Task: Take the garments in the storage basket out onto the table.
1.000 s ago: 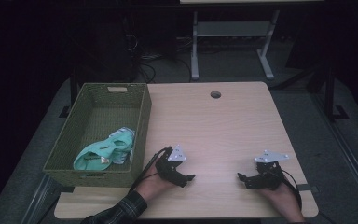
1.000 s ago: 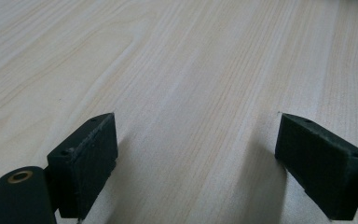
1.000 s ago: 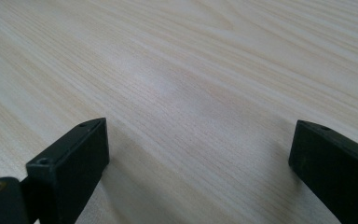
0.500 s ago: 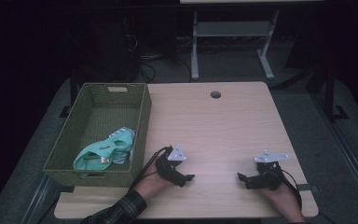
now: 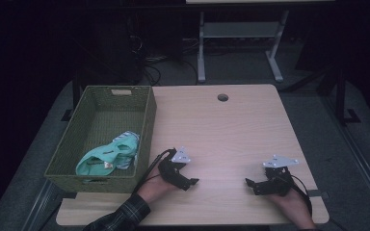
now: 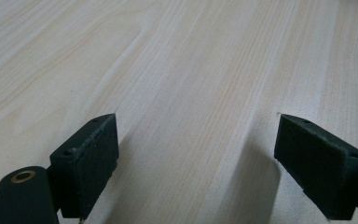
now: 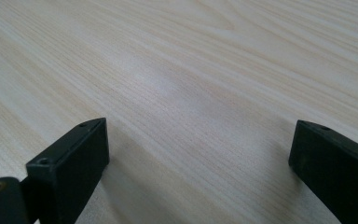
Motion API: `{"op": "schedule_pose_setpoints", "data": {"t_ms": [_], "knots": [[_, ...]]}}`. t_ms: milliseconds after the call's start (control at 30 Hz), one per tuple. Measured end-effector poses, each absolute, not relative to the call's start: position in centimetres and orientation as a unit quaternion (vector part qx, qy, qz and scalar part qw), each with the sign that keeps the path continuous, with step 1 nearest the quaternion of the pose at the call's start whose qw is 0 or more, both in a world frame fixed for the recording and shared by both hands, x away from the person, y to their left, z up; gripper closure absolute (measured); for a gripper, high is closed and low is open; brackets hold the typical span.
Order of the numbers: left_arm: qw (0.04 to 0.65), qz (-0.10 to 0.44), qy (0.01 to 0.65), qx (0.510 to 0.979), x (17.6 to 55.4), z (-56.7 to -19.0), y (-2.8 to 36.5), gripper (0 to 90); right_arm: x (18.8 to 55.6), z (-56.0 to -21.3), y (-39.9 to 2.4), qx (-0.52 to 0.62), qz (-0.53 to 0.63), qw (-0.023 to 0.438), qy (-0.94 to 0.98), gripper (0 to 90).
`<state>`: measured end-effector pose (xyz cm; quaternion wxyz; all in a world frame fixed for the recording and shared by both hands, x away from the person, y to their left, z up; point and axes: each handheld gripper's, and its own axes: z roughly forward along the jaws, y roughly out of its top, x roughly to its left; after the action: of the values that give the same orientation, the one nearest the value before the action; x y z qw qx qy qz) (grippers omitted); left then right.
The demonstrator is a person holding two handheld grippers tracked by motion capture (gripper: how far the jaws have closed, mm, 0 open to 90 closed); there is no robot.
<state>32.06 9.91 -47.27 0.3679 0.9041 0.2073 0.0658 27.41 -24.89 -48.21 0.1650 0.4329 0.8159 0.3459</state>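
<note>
We hold both grippers low over the near edge of the table [image 5: 241, 125], with bare wood under each. Our left gripper [image 5: 189, 182] sits at about seven o'clock on the tabletop, just beside the near right corner of the green woven basket [image 5: 147, 125] but not touching it. Its jaws stand wide apart with nothing between them, and in the left gripper view [image 6: 196, 168] we see only pale wood grain in the gap. Our right gripper [image 5: 250, 185] rests at about five o'clock, well apart from the left one, its tips pointing toward nine o'clock. Its jaws are also spread wide and empty, as the right gripper view [image 7: 198, 172] shows.

The nearest thing to our grippers is the teal cloth [image 5: 107, 155], bunched with a striped piece in the basket's near end, at about nine o'clock from our left gripper, with the basket wall between them. A round cable hole [image 5: 222, 97] lies at twelve o'clock on the table.
</note>
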Motion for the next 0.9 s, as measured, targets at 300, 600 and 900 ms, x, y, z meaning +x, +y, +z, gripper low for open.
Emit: {"op": "schedule_pose_setpoints", "data": {"t_ms": [300,600,900], "knots": [[0.362,0.066,0.204,0.907,32.2,-46.6,10.0,13.1,27.4,-48.2,-24.9,0.432,0.346,0.166,0.816,4.4],[0.358,0.057,0.208,0.908,32.4,-46.4,10.0,13.1,27.4,-48.2,-24.9,0.434,0.345,0.164,0.816,4.4],[0.361,0.057,0.207,0.908,32.3,-45.9,9.9,13.3,27.4,-48.2,-24.9,0.434,0.345,0.164,0.816,4.4]]}}
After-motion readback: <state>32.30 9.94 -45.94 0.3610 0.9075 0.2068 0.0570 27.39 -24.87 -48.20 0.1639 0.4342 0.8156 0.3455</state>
